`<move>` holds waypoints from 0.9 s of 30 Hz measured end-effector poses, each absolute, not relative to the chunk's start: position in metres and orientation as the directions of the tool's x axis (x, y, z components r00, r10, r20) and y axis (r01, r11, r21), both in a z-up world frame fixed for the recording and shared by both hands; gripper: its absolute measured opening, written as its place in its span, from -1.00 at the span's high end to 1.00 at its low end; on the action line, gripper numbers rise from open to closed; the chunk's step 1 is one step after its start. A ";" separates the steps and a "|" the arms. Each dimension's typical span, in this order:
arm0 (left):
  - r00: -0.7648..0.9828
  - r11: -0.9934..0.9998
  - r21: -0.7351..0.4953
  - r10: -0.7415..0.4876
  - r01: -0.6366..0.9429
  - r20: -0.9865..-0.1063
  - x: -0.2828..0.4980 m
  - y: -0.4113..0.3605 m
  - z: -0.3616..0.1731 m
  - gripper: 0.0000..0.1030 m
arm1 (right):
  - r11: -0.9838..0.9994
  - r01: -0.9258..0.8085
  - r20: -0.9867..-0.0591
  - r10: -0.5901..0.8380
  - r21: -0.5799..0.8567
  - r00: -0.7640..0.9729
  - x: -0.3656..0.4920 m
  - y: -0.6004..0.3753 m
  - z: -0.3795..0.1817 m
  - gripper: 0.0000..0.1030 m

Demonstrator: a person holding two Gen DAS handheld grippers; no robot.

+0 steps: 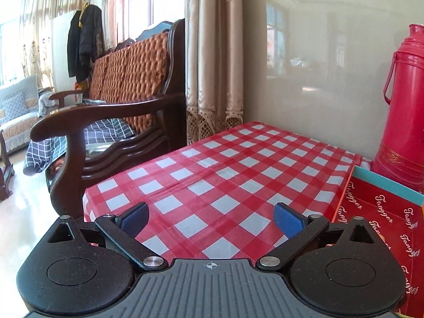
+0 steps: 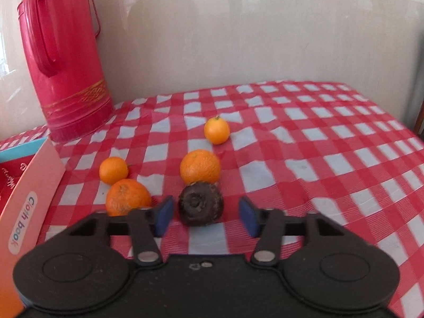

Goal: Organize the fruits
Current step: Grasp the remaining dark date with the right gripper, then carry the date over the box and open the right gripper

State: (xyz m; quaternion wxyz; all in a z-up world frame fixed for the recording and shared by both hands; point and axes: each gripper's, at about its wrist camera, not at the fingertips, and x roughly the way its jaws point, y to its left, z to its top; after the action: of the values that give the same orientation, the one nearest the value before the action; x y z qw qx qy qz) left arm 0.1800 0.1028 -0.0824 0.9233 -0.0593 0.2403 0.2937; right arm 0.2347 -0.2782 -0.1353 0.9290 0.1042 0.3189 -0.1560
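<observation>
In the right wrist view, a dark brown round fruit (image 2: 200,206) lies on the red checked tablecloth (image 2: 318,159), between the blue pads of my open right gripper (image 2: 206,216) without touching them. Just behind it sits a large orange (image 2: 200,167). Another large orange (image 2: 128,197) lies left of the gripper, a small orange (image 2: 113,170) behind that, and a small yellow-orange fruit (image 2: 216,130) farther back. My left gripper (image 1: 210,220) is open and empty above bare tablecloth (image 1: 225,164). No fruit shows in the left wrist view.
A red thermos (image 2: 62,61) stands at the back left by the wall, also in the left wrist view (image 1: 405,111). An open box with a red printed inside (image 1: 384,228) and pink side (image 2: 29,206) lies left of the fruit. A wooden sofa (image 1: 119,111) stands beyond the table's left edge.
</observation>
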 end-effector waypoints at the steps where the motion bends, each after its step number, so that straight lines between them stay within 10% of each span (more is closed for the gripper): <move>1: 0.710 0.819 0.029 0.514 -0.573 -0.481 0.180 0.104 -0.083 -0.93 | 0.932 0.348 -0.620 -0.214 0.102 0.755 0.234 -0.278 -0.136 0.41; 11: 0.682 0.790 -0.001 0.528 -0.613 -0.507 0.178 0.115 -0.084 -0.93 | 0.950 0.300 -0.511 -0.213 0.093 0.833 0.216 -0.259 -0.119 0.42; 27: 0.649 0.762 -0.008 0.545 -0.647 -0.530 0.175 0.129 -0.090 -0.94 | 0.947 -0.317 -0.391 0.307 0.041 0.868 0.182 -0.126 -0.096 0.41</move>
State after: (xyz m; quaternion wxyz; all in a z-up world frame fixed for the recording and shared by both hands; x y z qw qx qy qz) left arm 0.1748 0.1287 -0.0900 0.9026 -0.0987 0.2577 0.3303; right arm 0.1819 -0.1259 -0.0955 0.9663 -0.0124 0.2001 0.1616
